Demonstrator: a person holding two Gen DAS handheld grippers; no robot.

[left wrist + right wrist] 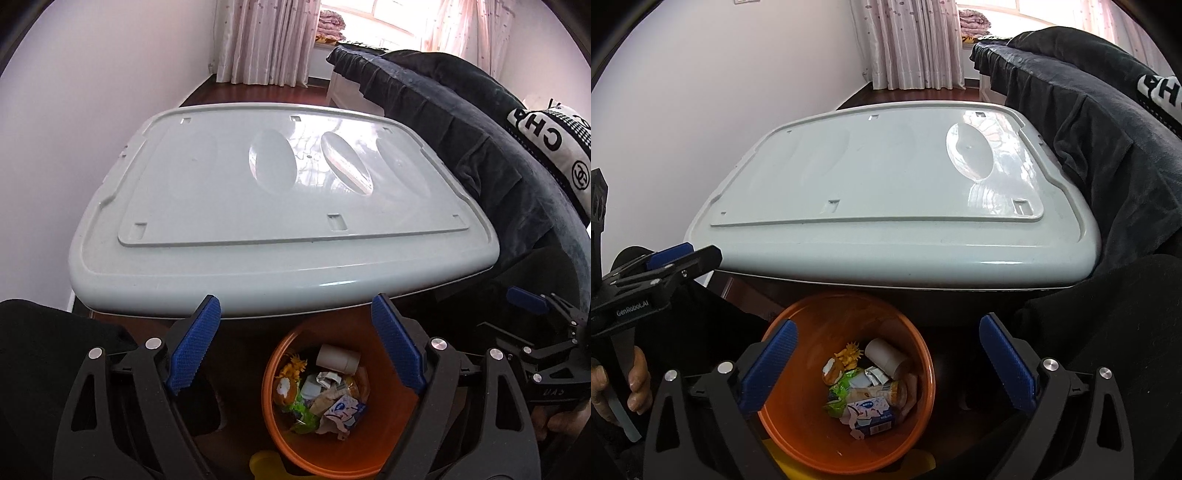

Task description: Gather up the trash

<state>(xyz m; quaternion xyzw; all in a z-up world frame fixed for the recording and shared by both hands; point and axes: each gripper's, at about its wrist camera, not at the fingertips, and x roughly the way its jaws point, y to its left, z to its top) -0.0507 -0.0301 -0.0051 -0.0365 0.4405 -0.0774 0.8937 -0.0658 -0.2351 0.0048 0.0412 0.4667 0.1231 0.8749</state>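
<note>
Orange plastic fills the near middle of your left wrist view: the bin (325, 402) sits below the left tongs (295, 343), whose blue pads stand wide apart with nothing between them. Trash (325, 391) already lies at the bottom: a white tube, crumpled wrappers and a small carton. Just beyond the bin, the grey table (280, 206) shows a bare top, so collecting looks close to finished, as far as you can see. At far right, your right tongs (532, 306) show only from the side, beside the dark sofa (480, 129).

From the right wrist, the right tongs (886, 362) also hang apart and hold nothing, directly over the bin (798, 417). Left tongs (672, 262) appear at the left edge, near the table's (871, 184) near rim.

Your next move probably calls for scanning for leftover litter. Mind that overhanging near rim when lifting; open room lies above the tabletop, while the sofa (1108, 147) crowds the right.
</note>
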